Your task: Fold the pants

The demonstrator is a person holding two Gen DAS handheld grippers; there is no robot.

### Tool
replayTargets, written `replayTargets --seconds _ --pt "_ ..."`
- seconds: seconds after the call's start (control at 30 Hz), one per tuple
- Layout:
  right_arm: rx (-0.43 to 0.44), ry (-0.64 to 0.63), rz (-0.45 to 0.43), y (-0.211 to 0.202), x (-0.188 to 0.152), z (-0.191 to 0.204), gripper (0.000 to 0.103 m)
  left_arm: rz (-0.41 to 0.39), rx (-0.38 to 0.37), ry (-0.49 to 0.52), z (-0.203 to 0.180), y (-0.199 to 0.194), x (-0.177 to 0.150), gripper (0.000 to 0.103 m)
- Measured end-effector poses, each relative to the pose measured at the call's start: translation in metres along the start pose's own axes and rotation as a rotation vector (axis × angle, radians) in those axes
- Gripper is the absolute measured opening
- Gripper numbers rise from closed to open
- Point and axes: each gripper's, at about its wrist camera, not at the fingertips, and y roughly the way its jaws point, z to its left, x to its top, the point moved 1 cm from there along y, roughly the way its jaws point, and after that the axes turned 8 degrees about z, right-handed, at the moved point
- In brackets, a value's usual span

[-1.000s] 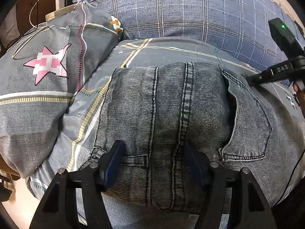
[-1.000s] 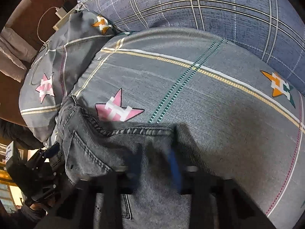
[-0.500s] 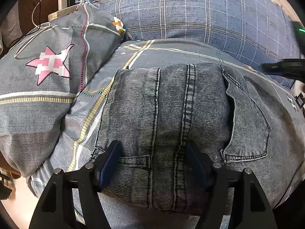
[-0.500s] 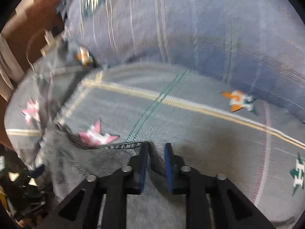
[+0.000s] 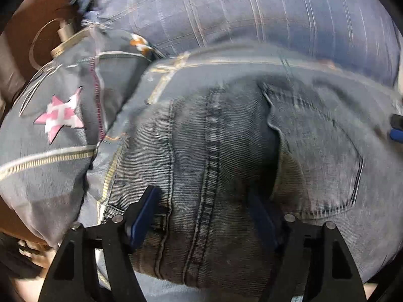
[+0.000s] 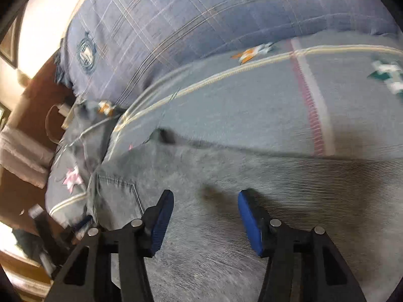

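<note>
A bed (image 6: 226, 115) in a grey sheet with stars and stripes carries folded grey denim pants (image 5: 214, 163) lying flat. A matching pillow (image 5: 50, 130) sits beside them, and a blue plaid duvet (image 6: 201, 20) lies behind.

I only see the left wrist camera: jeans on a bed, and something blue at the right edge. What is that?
Observer: That is the right gripper; its jaws have just been opening, and nothing is pinched between them.
Operator: What lies under it?
Observer: A plain stretch of the jeans, flat on the star-print sheet.
Operator: Anything else I miss?
Observer: A teal star printed on that sheet, far right.
</note>
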Motion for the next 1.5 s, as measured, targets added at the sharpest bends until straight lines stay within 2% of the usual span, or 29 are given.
replayTargets --seconds 0.07,0.13,0.17,0.2,0.23,0.3,0.43,0.5,0.57,0.6,0.63,0.7,0.8,0.87,0.93,0.97,1.0,1.03,1.07,1.13,1.2,1.27,1.3,1.37,1.43,1.5 --pt "0.081 -0.039 -0.042 -0.014 0.001 0.010 0.059 0.013 -0.004 -0.029 0.001 -0.006 0.002 0.077" --pt "0.139 -0.033 -0.031 -0.010 0.009 0.011 0.059 0.003 0.011 -0.010 -0.003 -0.013 0.003 0.076" --pt "0.137 -0.015 -0.004 0.003 0.015 0.005 0.060 -0.012 0.015 0.001 -0.006 -0.018 0.002 0.076" --pt "0.096 0.008 0.032 0.017 0.019 -0.004 0.060 -0.022 0.018 0.007 -0.007 -0.022 0.002 0.076" --pt "0.070 0.053 0.077 0.032 0.022 -0.016 0.057 -0.035 0.017 0.011 -0.009 -0.028 0.001 0.076" --pt "0.121 0.080 0.017 0.017 0.021 -0.018 0.056 -0.080 -0.024 0.007 -0.009 -0.042 0.000 0.076" --pt "0.160 0.016 -0.053 -0.015 0.006 -0.005 0.058 -0.141 -0.078 0.017 -0.012 -0.052 0.003 0.076" --pt "0.138 0.017 -0.060 -0.013 0.003 -0.012 0.059 -0.120 -0.050 0.043 -0.018 -0.043 0.003 0.076" --pt "0.066 0.082 -0.022 0.001 0.006 -0.038 0.057 -0.049 -0.011 0.064 -0.019 -0.015 0.005 0.076" --pt "0.124 0.132 -0.020 0.002 0.006 -0.052 0.057 -0.006 -0.013 0.062 -0.019 -0.003 0.004 0.078" --pt "0.176 0.170 -0.027 -0.004 0.006 -0.058 0.057 -0.015 -0.045 0.037 -0.015 0.000 0.003 0.078" --pt "0.139 0.160 -0.045 -0.025 0.006 -0.055 0.057 -0.022 -0.074 -0.003 -0.009 -0.004 0.003 0.078" --pt "0.147 0.123 -0.123 -0.061 -0.004 -0.056 0.058 -0.038 -0.078 0.020 -0.010 -0.004 0.001 0.078" --pt "0.069 0.166 -0.143 -0.074 -0.011 -0.075 0.058 -0.058 -0.088 0.018 -0.008 -0.002 -0.001 0.080" --pt "-0.043 0.240 -0.108 -0.067 -0.014 -0.107 0.058 -0.069 -0.095 0.012 -0.006 0.000 -0.002 0.080" --pt "-0.033 0.267 -0.091 -0.061 -0.015 -0.119 0.057 -0.072 -0.096 0.013 -0.007 0.000 -0.002 0.080" --pt "0.034 0.293 -0.125 -0.064 -0.015 -0.128 0.057 -0.078 -0.099 0.016 -0.006 0.001 -0.003 0.081" --pt "0.053 0.316 -0.129 -0.068 -0.016 -0.130 0.057 -0.084 -0.106 0.017 -0.004 0.001 -0.003 0.081" --pt "0.035 0.318 -0.127 -0.073 -0.016 -0.126 0.057 -0.089 -0.116 0.016 -0.002 0.001 -0.003 0.082" --pt "0.020 0.274 -0.191 -0.088 -0.020 -0.114 0.059 -0.095 -0.123 0.013 -0.001 0.002 -0.004 0.084" --pt "0.011 0.269 -0.221 -0.094 -0.023 -0.113 0.065 -0.102 -0.127 0.013 -0.001 0.002 -0.004 0.084" --pt "-0.077 0.310 -0.166 -0.080 -0.020 -0.127 0.068 -0.109 -0.125 0.016 -0.001 0.003 -0.004 0.085" --pt "-0.056 0.317 -0.147 -0.071 -0.018 -0.134 0.068 -0.111 -0.126 0.017 -0.001 0.003 -0.004 0.085" --pt "-0.031 0.336 -0.179 -0.086 -0.017 -0.131 0.067 -0.115 -0.135 0.014 0.001 0.003 -0.004 0.085" --pt "-0.009 0.290 -0.260 -0.111 -0.023 -0.118 0.067 -0.117 -0.135 0.011 0.001 0.003 -0.004 0.086" --pt "0.016 0.296 -0.287 -0.127 -0.038 -0.112 0.067 -0.118 -0.130 0.010 0.000 0.003 -0.004 0.087"
